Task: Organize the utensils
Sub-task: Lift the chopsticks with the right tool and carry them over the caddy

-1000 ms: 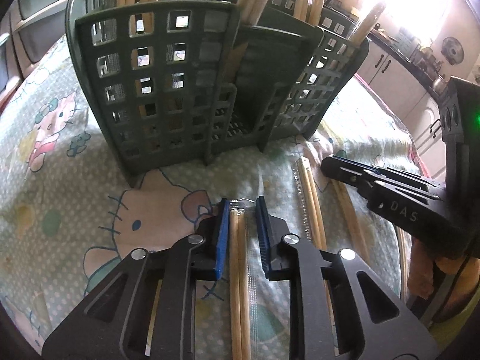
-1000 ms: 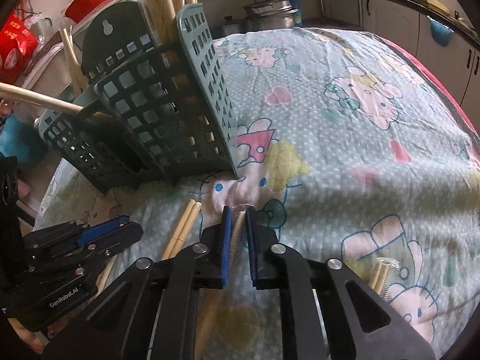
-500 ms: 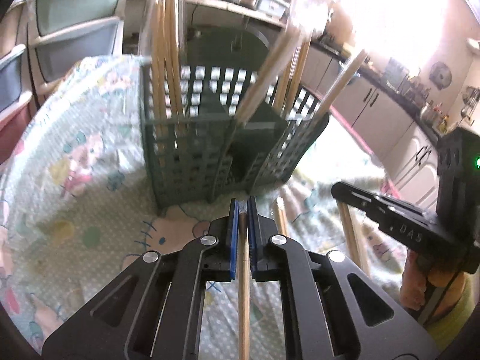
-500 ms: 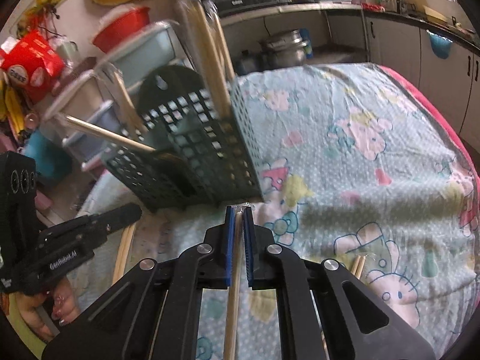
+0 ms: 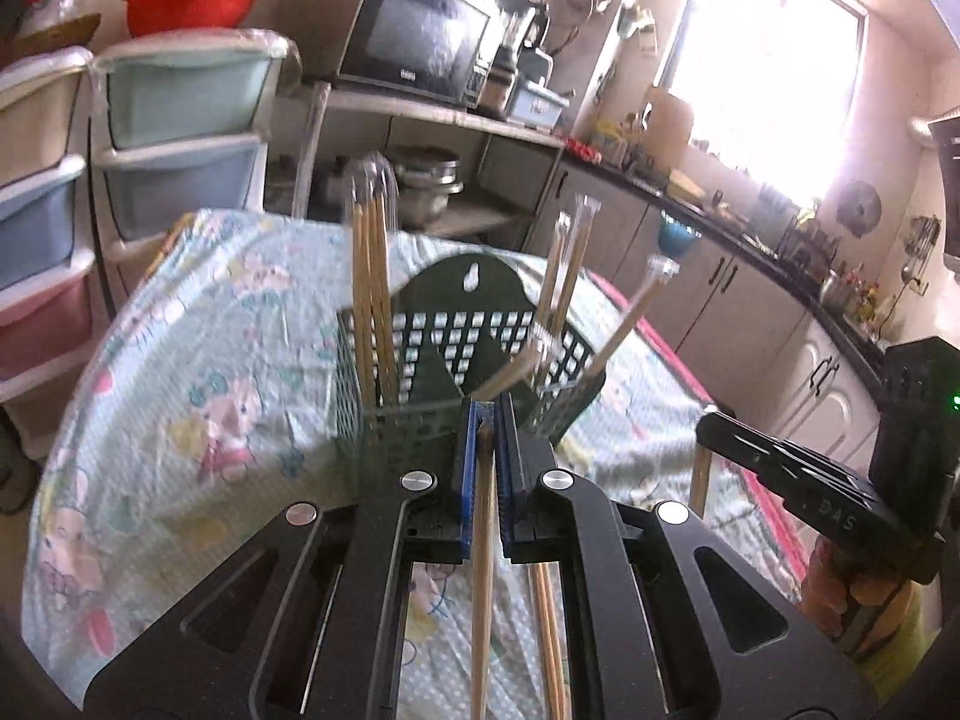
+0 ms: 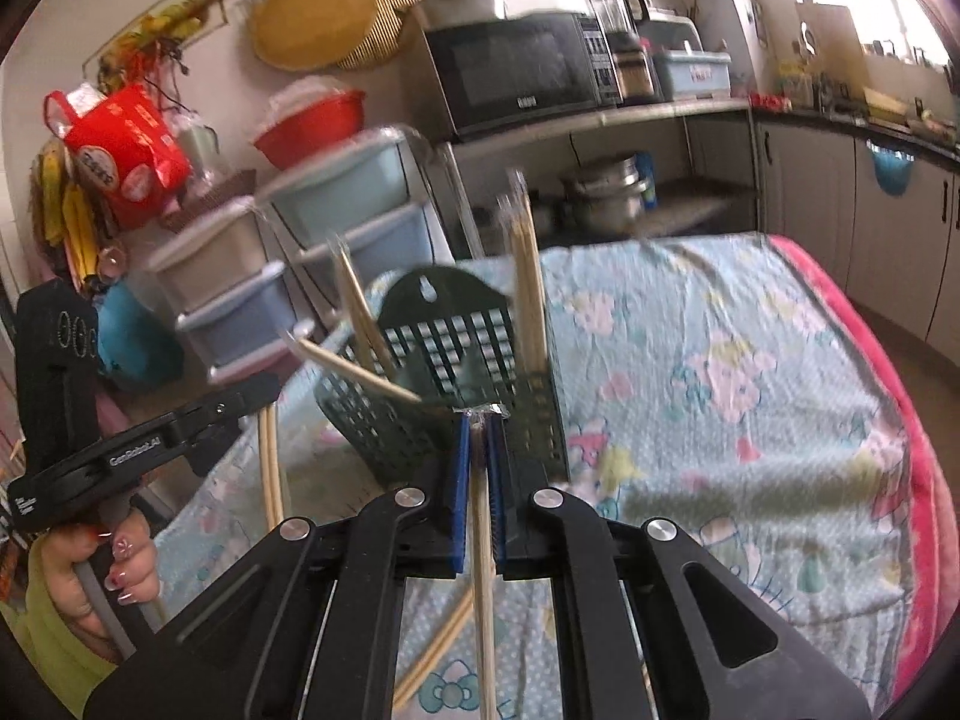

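Both black grippers, left and right, are pinched nearly closed, each clamping wrapped wooden chopsticks above the dark green slotted plastic basket.

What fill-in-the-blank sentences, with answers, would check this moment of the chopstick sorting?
1. The left tongs are shut on a wrapped pair of ____.
2. The right tongs grip another pair; its clear wrapper pokes out at the ____ of the tongs.
3. The green basket stands on a tablecloth printed with cartoon ____.
4. On the shelf behind the table sits a black ____.

Answers: chopsticks; tip; cats; microwave
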`<state>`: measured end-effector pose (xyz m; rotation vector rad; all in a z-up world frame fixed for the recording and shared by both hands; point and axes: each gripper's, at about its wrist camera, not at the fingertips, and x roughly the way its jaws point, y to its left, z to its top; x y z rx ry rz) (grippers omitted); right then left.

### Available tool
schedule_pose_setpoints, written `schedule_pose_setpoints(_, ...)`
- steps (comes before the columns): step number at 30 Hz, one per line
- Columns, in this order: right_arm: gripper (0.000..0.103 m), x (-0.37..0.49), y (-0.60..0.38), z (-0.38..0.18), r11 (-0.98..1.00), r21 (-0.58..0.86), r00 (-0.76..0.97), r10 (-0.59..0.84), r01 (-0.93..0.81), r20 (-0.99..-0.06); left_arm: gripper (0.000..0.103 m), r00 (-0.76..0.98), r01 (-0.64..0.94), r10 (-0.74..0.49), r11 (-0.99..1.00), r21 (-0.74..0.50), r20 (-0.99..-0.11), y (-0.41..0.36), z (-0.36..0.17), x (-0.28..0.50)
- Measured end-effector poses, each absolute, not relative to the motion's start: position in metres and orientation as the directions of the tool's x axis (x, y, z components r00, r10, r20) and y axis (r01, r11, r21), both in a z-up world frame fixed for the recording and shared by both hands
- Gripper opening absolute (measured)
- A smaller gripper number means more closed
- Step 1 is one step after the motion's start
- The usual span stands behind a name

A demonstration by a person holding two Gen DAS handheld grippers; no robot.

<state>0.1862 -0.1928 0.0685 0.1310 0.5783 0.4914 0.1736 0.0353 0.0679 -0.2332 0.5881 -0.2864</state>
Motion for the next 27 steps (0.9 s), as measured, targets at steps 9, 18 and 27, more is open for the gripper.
schedule_pose_setpoints(9, 0.006, 0.171, -0.193, 0.1, 0.883, 0.209, 0.789, 0.469, -0.42, -0.397, 0.003, 0.838, 0.213, -0.327, 0.933, -0.29, -0.437, 0.042, 0.098, 0.164)
schedule_pose_setpoints(18, 0.006, 0.167, -0.193, 0.117, 0.887, 0.195, 0.828, 0.46, -0.418, -0.321, 0.003, 0.869, 0.231, -0.326, 0.933, -0.277, -0.373, 0.044, 0.125, 0.159)
schedule_pose_setpoints(27, 0.006, 0.173, -0.191, 0.129, 0.889, 0.192, 0.844, 0.456, -0.416, -0.283, 0.003, 0.902, 0.232, -0.304, 0.94, -0.25, -0.306, 0.045, 0.152, 0.16)
